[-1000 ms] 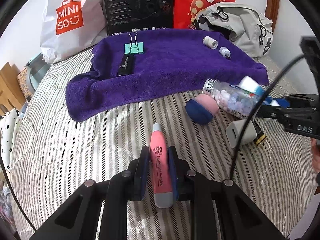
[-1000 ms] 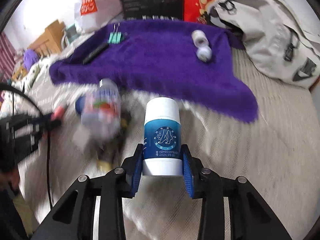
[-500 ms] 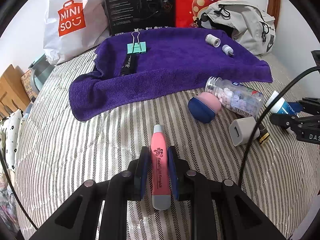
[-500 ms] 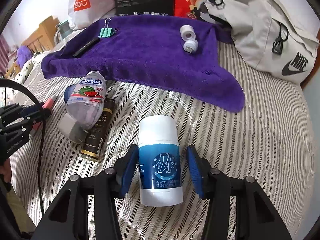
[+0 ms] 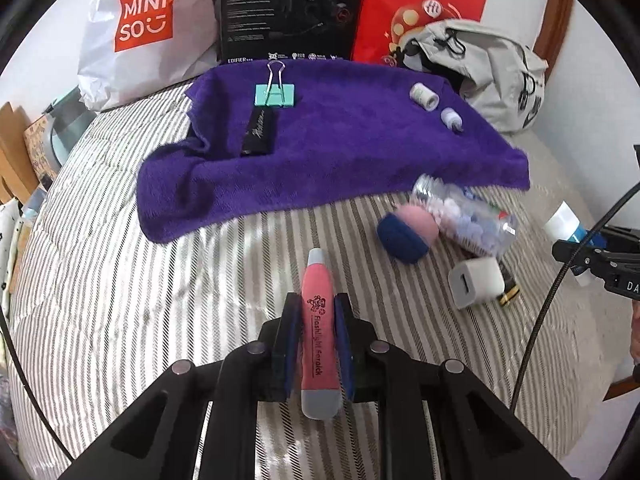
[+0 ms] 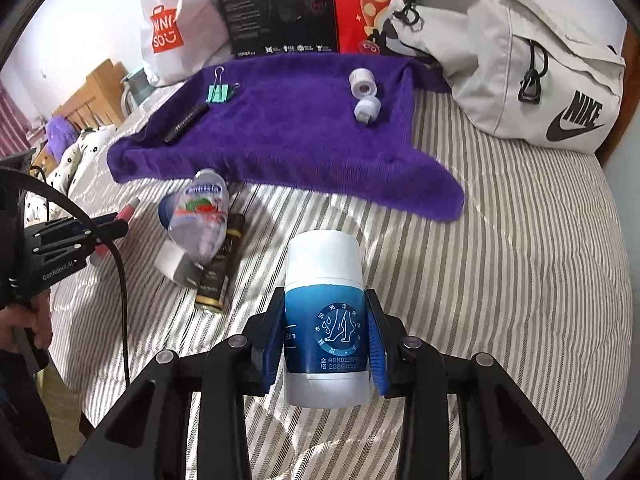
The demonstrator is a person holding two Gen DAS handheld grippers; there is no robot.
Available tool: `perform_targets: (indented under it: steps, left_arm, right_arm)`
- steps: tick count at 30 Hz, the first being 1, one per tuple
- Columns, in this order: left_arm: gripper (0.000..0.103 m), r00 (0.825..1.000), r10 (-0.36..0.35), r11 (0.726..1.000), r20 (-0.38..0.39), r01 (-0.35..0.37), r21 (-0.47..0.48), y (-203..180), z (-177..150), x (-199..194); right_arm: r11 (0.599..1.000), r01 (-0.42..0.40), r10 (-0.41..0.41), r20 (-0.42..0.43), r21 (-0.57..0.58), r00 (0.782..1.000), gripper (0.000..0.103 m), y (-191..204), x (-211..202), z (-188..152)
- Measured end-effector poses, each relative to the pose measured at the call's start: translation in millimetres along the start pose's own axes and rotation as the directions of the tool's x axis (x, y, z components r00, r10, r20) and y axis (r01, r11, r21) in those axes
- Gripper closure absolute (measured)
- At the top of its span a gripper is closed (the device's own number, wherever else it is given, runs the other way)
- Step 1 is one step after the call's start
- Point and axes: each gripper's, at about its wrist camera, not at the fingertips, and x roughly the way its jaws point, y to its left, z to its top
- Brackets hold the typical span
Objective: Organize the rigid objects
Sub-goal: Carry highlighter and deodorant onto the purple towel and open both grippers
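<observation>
Left gripper (image 5: 316, 312) pinches the pink flashlight (image 5: 318, 336) lengthwise between both pads, grey tip past the fingertips, grey butt behind them, above the striped bed (image 5: 120, 300). Right gripper (image 6: 325, 312) has its blue pads against the sides of the blue-and-white balm stick (image 6: 324, 320), clamped on the blue lower half; the white cap juts forward beyond the fingers. Whether the stick rests on the bed or is lifted off it, cannot tell. Purple towel (image 6: 288, 140) spreads across the far part of the bed, its near edge ragged with one corner trailing toward the right side. On the towel: green binder clip (image 5: 275, 94) and black bar (image 5: 258, 134) near the far left, two small white rolls (image 6: 362, 80) toward the far right. Just off the towel's near edge sits a cluster: clear bottle (image 6: 200, 216), blue-pink puff (image 5: 408, 234), white charger (image 5: 476, 282), dark tube (image 6: 218, 276), all touching or just beside one another. Towel middle lies bare between clip and rolls. Bare bed to the right of the balm stick, up to the grey bag (image 6: 512, 60) at the far right corner. Shopping bag (image 5: 140, 28) and boxes line the far edge.
</observation>
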Motion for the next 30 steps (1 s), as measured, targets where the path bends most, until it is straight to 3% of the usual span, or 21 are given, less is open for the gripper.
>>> perform_targets:
  steps: [9,21,30]
  left_arm:
    - [0.086,0.999,-0.016,1.000,0.039,0.016,-0.018,9.5,28.8,-16.4]
    - [0.086,0.997,0.003,1.000,0.071,-0.003,0.004,20.3,95.0,-12.1]
    - [0.086,0.998,-0.013,0.999,0.067,0.011,0.032,14.1,124.5,9.6]
  right_arm:
    - [0.999,-0.037,0.037,0.024,0.001,0.999,0.067,-5.4,-1.6,24.8]
    - [0.998,-0.060,0.061,0.098,-0.014,0.993,0.067,-16.4,-0.4,89.5]
    - [0.999,-0.038,0.039,0.043,-0.024,0.998,0.067,-21.1,41.7,122.6]
